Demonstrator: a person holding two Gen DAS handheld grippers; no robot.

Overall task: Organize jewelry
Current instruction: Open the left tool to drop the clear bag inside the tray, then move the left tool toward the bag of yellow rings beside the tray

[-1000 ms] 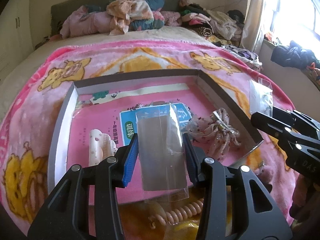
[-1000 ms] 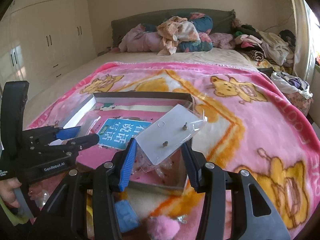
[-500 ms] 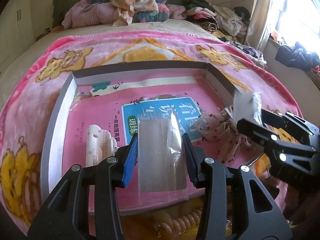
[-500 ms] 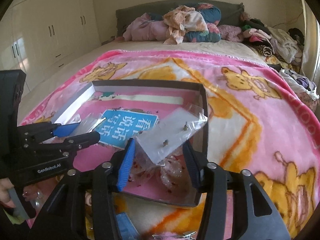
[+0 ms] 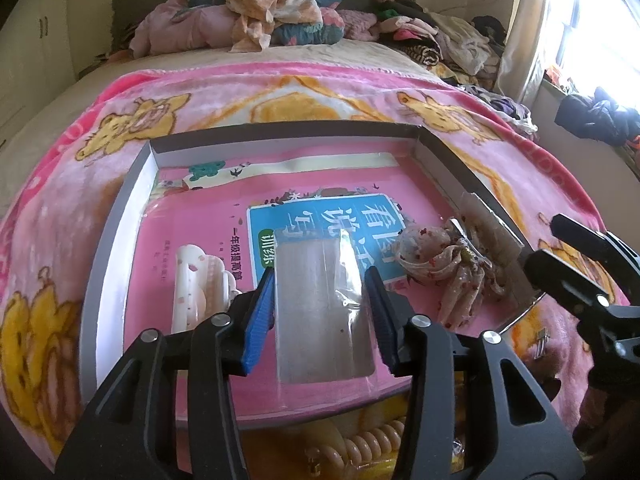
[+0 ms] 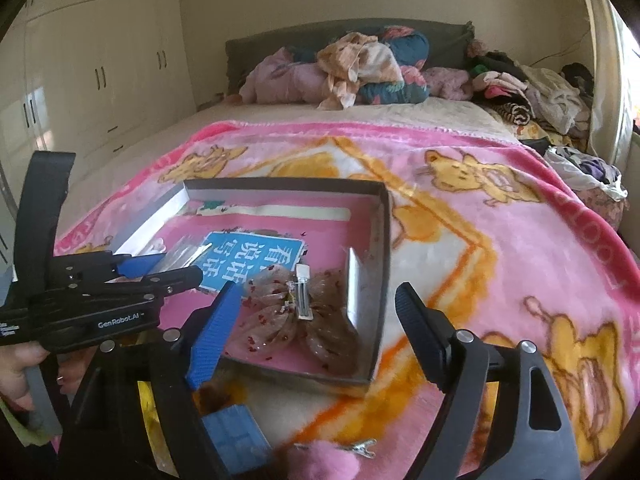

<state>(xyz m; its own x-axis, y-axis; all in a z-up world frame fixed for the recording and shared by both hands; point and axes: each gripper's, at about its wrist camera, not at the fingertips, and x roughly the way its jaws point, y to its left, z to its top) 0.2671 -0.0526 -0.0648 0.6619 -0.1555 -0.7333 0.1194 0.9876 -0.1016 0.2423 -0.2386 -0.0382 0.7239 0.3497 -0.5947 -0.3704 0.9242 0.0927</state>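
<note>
"GenRobot.AI" on left gripper body.

The box lies on the blanket ahead of the left gripper, and inside it the flat packet sits right between the fingers. Left of those fingers, the hair claw rests on the book lining the box floor. To their right, the bow clip lies against the right wall. Over at the right gripper, that bow clip lies just ahead between the spreading fingers, with a small card leaning on the wall beyond it.
</note>
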